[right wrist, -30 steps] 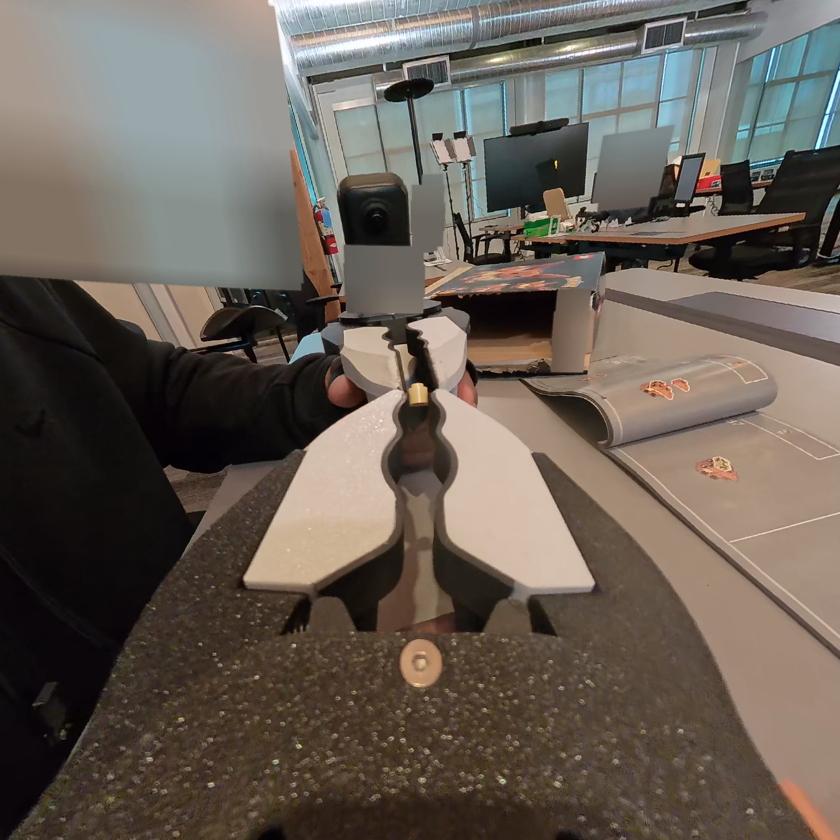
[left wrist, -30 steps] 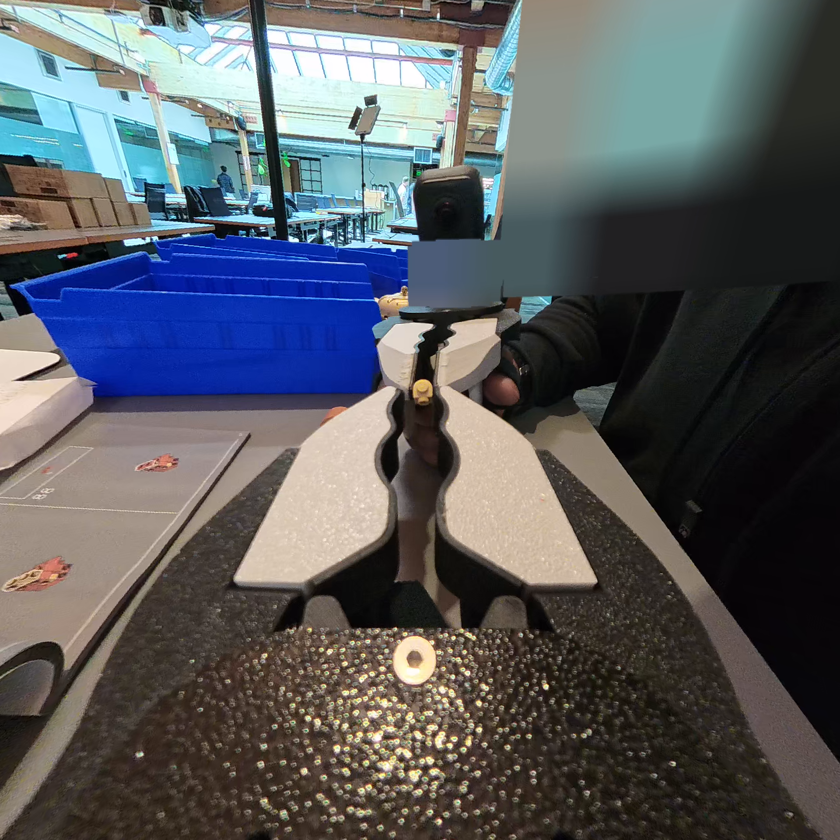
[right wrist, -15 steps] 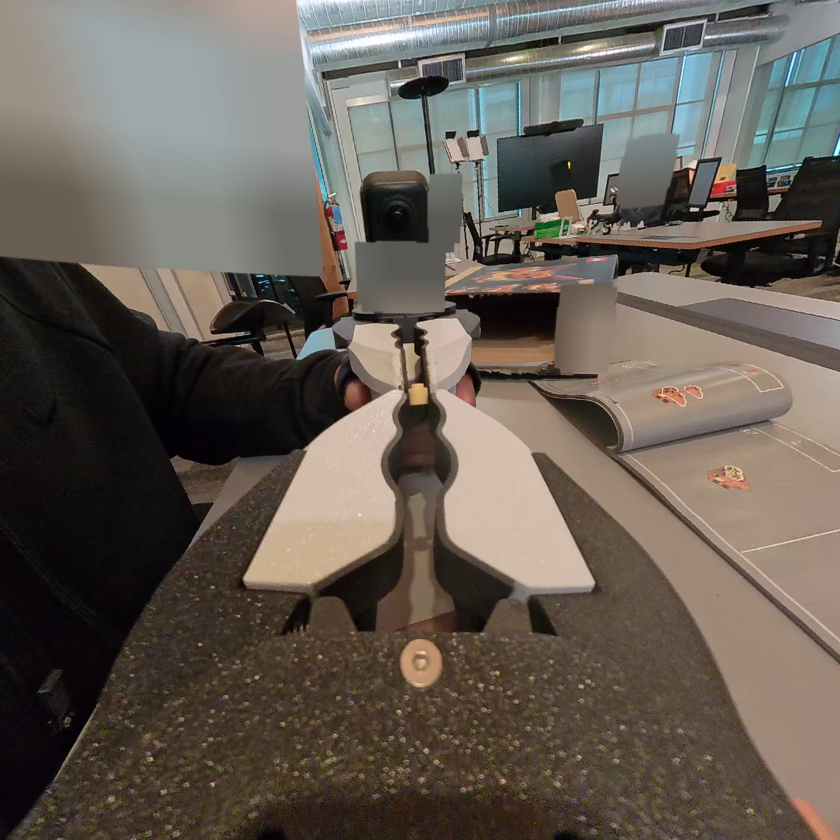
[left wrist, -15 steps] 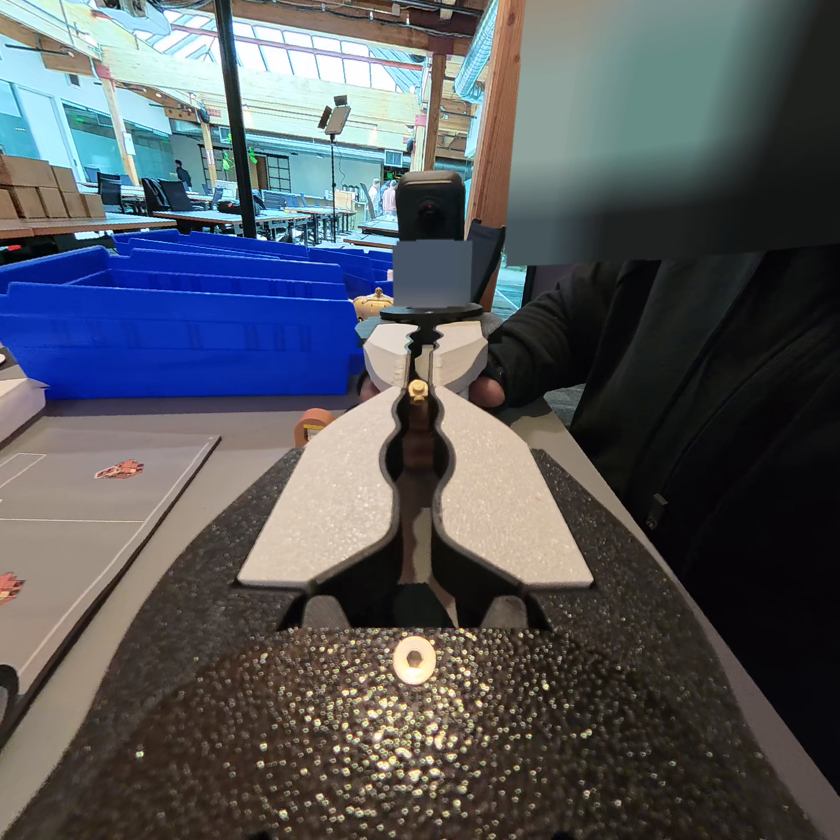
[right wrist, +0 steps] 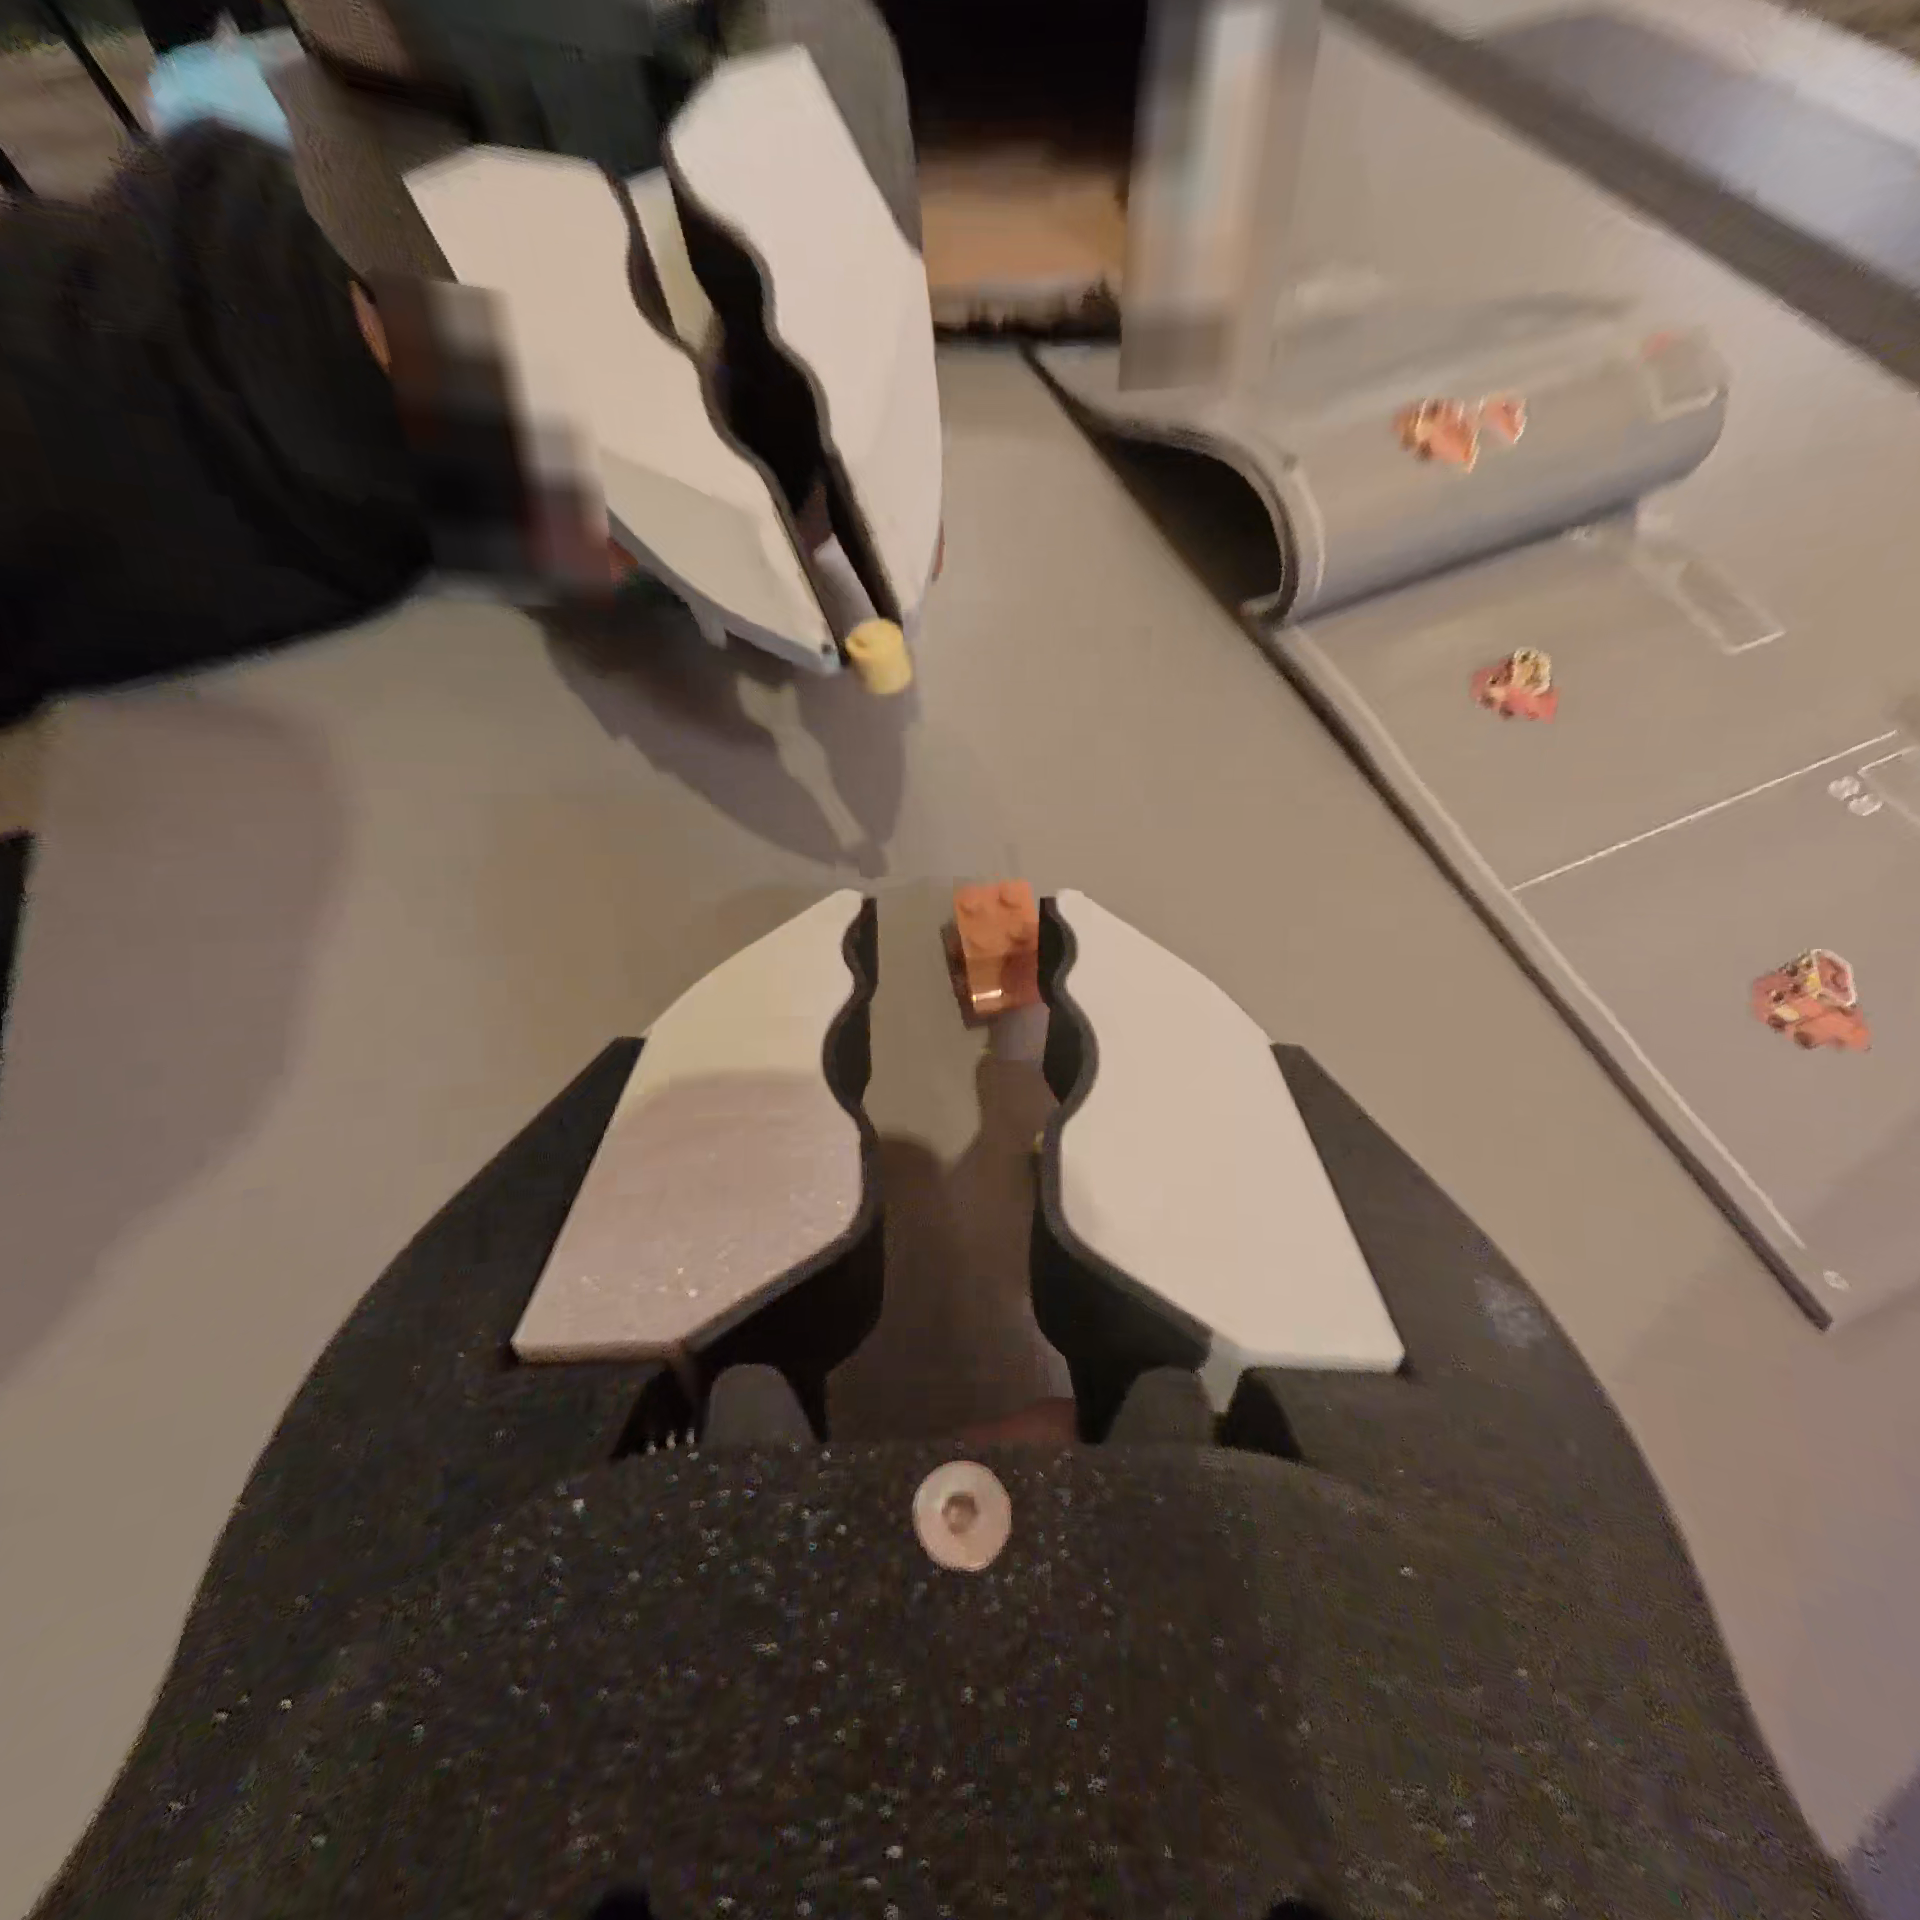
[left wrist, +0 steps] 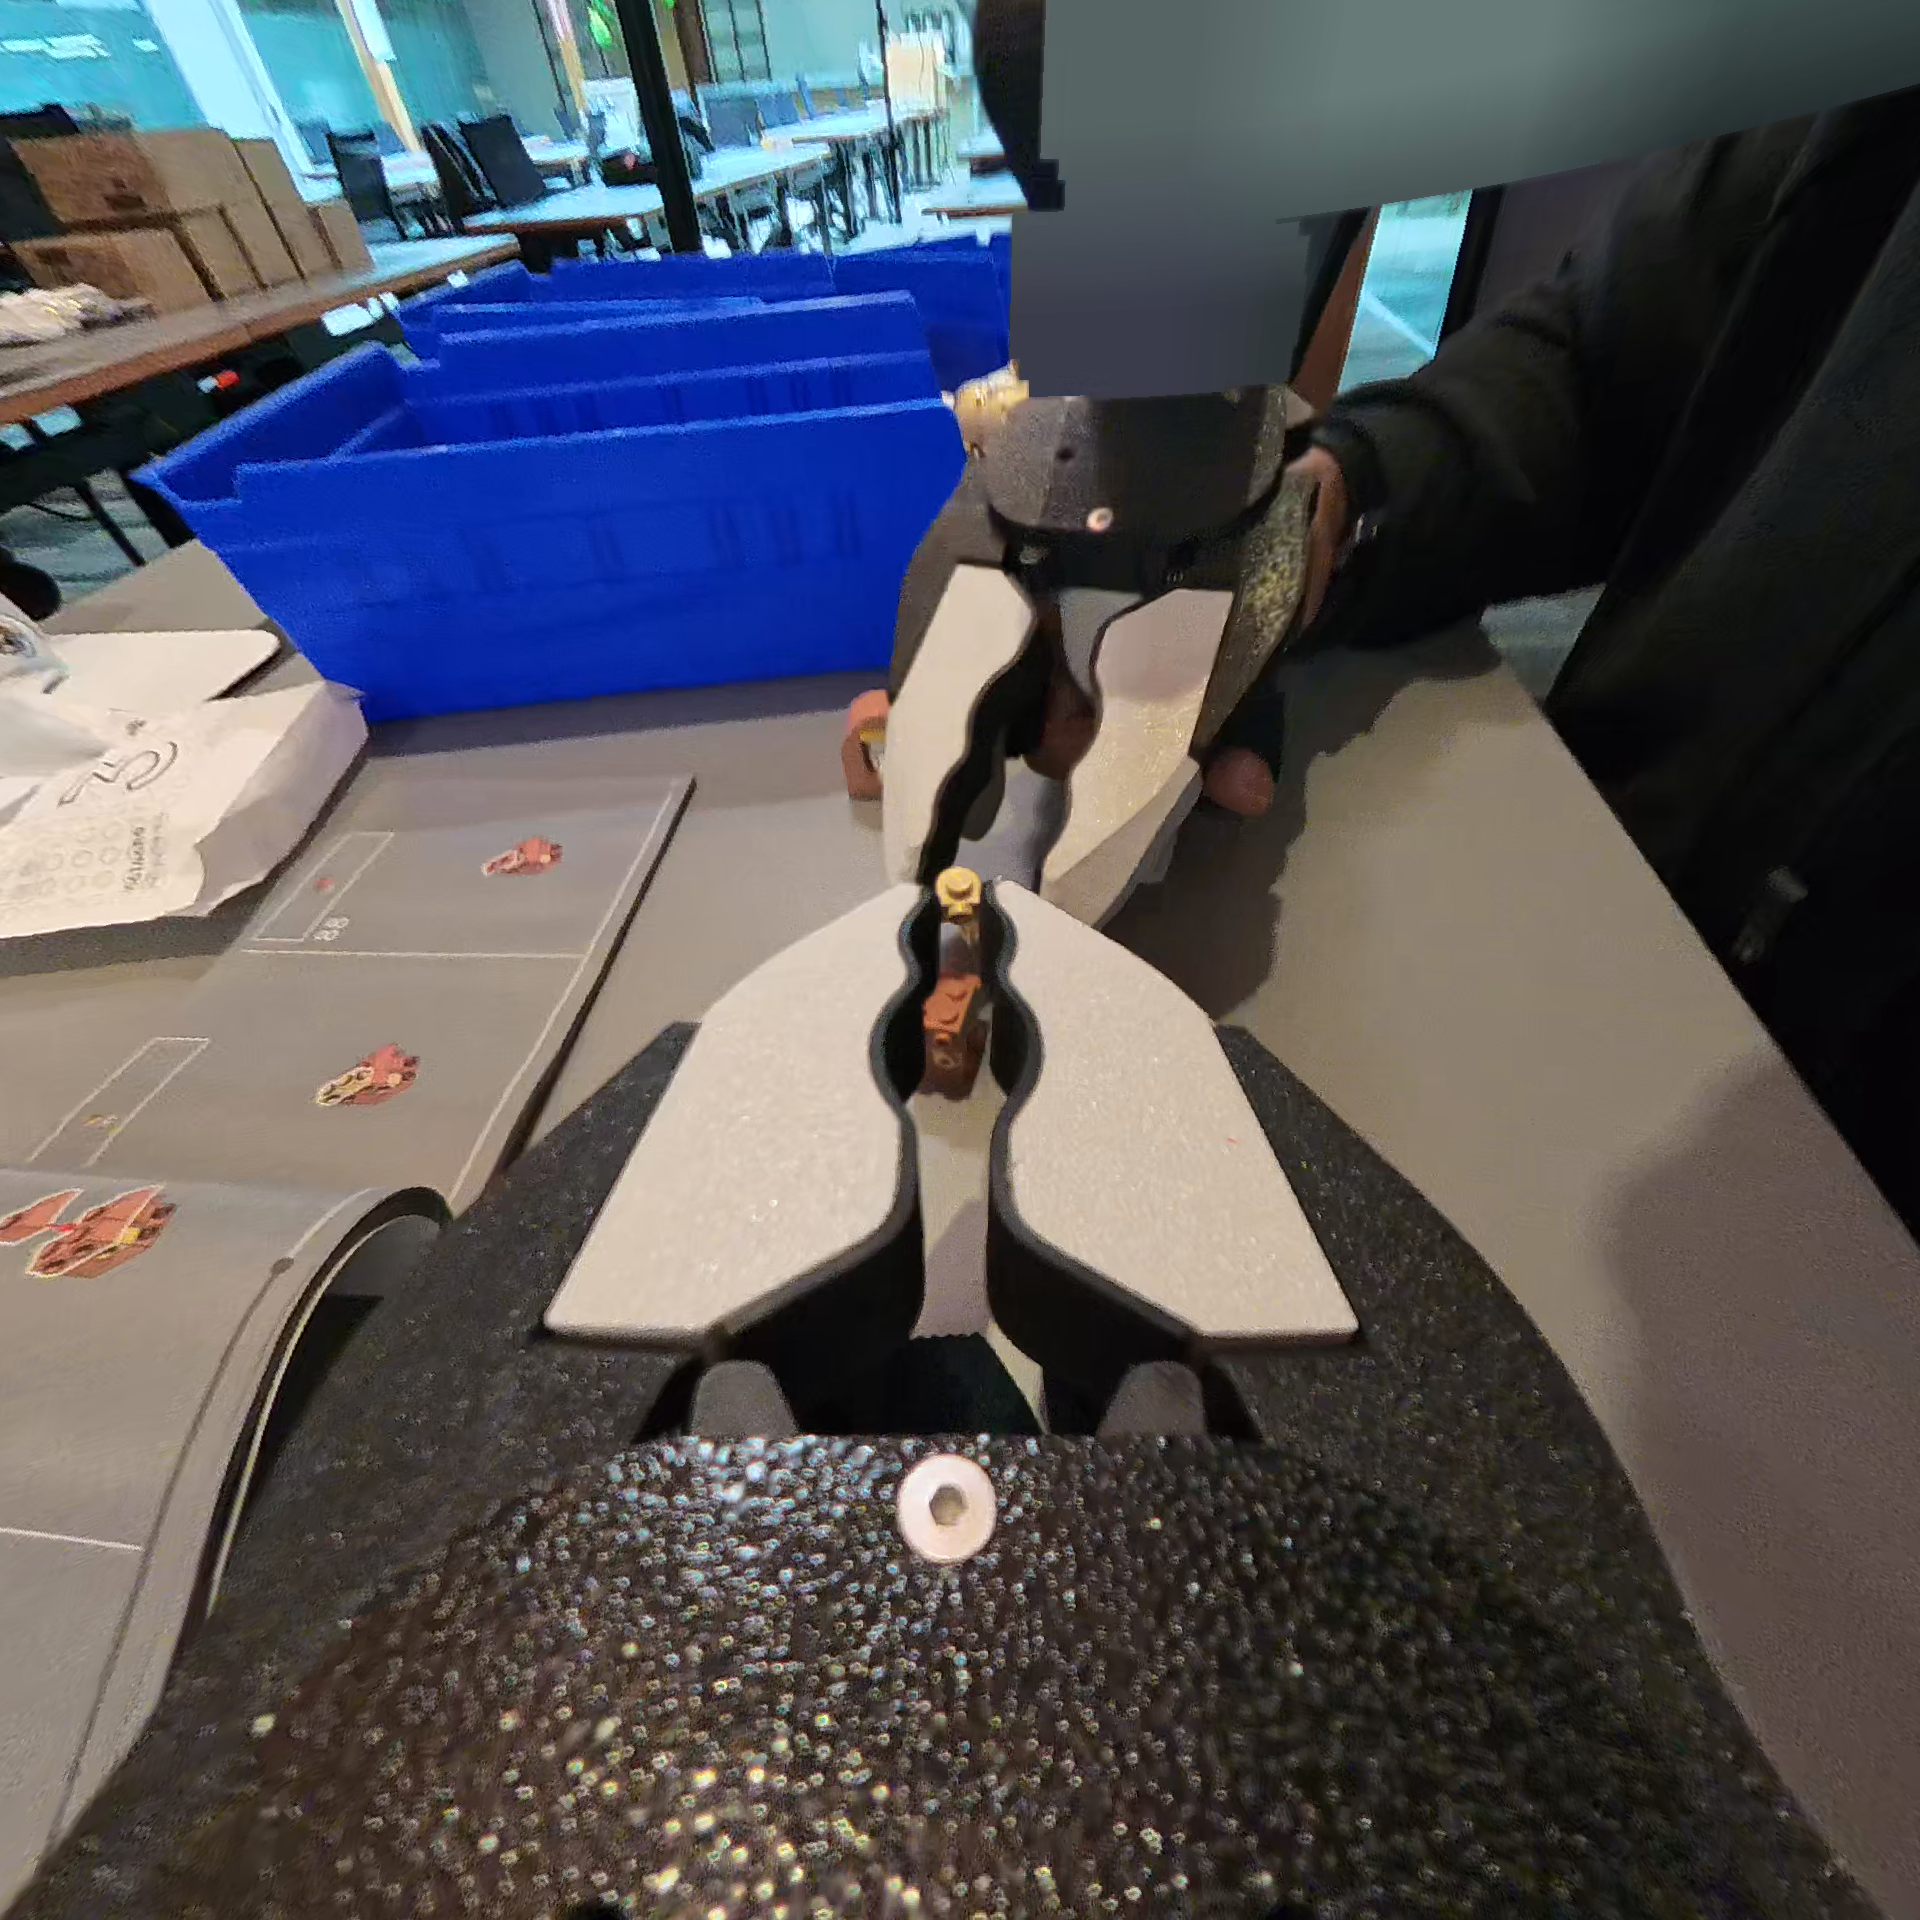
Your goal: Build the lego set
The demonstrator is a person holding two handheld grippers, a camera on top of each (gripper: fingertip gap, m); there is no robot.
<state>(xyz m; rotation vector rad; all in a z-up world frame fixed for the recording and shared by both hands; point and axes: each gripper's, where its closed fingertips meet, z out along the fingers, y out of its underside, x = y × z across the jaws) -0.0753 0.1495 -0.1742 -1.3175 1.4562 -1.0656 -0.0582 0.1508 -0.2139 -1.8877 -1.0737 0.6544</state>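
Two hand-held grippers meeting tip to tip low over a grey tabletop [left wrist: 1455,935].

Left gripper [left wrist: 958,896]: jaws nearly closed, pinching a small tan round stud piece [left wrist: 957,891] at the fingertips, also seen from the right wrist view [right wrist: 879,657]. Right gripper [right wrist: 961,904]: jaws parted, a small orange-brown toy brick [right wrist: 995,930] standing on the table between them, close against the right finger [right wrist: 1164,1039], clear space on the left side; contact with that pad not determinable. Alongside: open instruction booklet [left wrist: 343,987], blue plastic bins [left wrist: 582,520], paper bag [left wrist: 135,810], person's dark sleeve [left wrist: 1507,436].
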